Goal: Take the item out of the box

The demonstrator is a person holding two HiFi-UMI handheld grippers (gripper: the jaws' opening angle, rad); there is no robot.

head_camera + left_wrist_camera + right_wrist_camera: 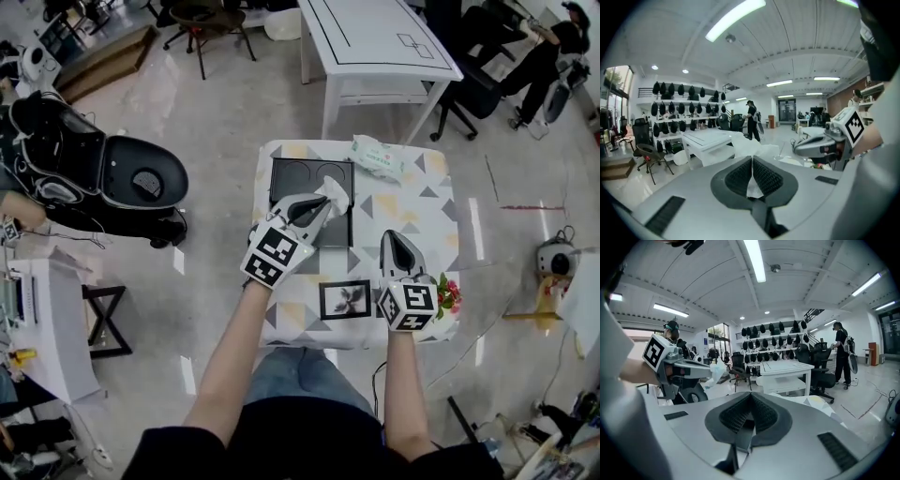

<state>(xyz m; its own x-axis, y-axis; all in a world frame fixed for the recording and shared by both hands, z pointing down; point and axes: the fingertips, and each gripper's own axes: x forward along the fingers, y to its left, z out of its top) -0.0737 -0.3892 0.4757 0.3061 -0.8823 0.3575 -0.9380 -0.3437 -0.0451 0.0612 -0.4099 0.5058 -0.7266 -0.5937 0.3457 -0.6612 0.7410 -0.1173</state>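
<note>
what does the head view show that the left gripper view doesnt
Only the head view: the black box lying open on the patterned table, a wipes pack behind it and a framed picture at the near edge.
Only the left gripper view: a rack of dark bags, a standing person and the ceiling light.
Both: the left gripper shut on a white crinkled item, the right gripper beside it, and the white table.
</note>
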